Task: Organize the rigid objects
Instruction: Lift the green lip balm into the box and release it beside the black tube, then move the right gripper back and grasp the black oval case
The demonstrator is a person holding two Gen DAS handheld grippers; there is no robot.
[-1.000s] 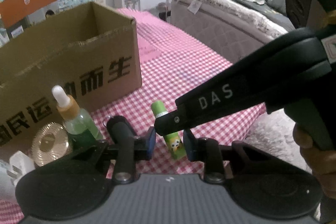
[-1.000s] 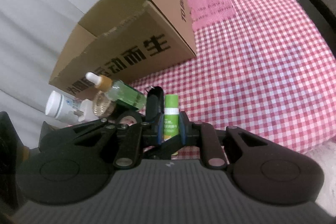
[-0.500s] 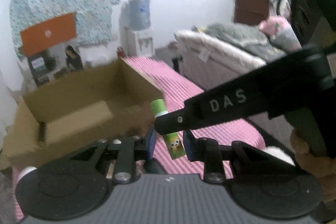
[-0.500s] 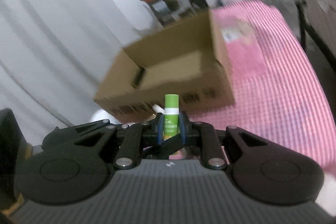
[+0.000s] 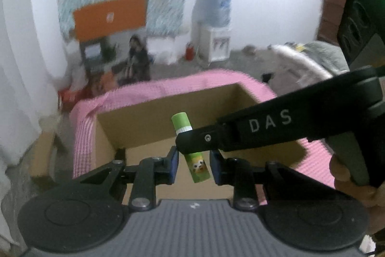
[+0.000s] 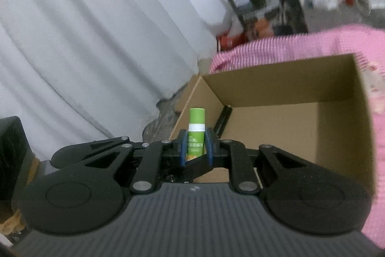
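A green glue stick (image 6: 196, 119) with a white band stands upright between the pads of my right gripper (image 6: 196, 147), which is shut on it. Both hang above the near left corner of an open cardboard box (image 6: 276, 86). In the left wrist view the same stick (image 5: 182, 122) is tilted, and the right gripper's black finger (image 5: 240, 134) crosses in from the right. My left gripper (image 5: 193, 166) sits close behind. Its jaws are drawn to a narrow gap, and the stick's lower end shows in that gap without touching the pads. The box (image 5: 168, 122) lies below.
The box stands on a table with a pink checked cloth (image 5: 312, 160). A black cylinder (image 6: 223, 119) lies in the box's far left corner. A hand (image 5: 349, 175) holds the right gripper. White curtains (image 6: 96, 40) hang on the left, and a water dispenser (image 5: 214, 40) stands at the back wall.
Both grippers have risen from the table beside the box to above its opening, carrying the glue stick. The dropper bottle and the other items by the box have dropped out of view.
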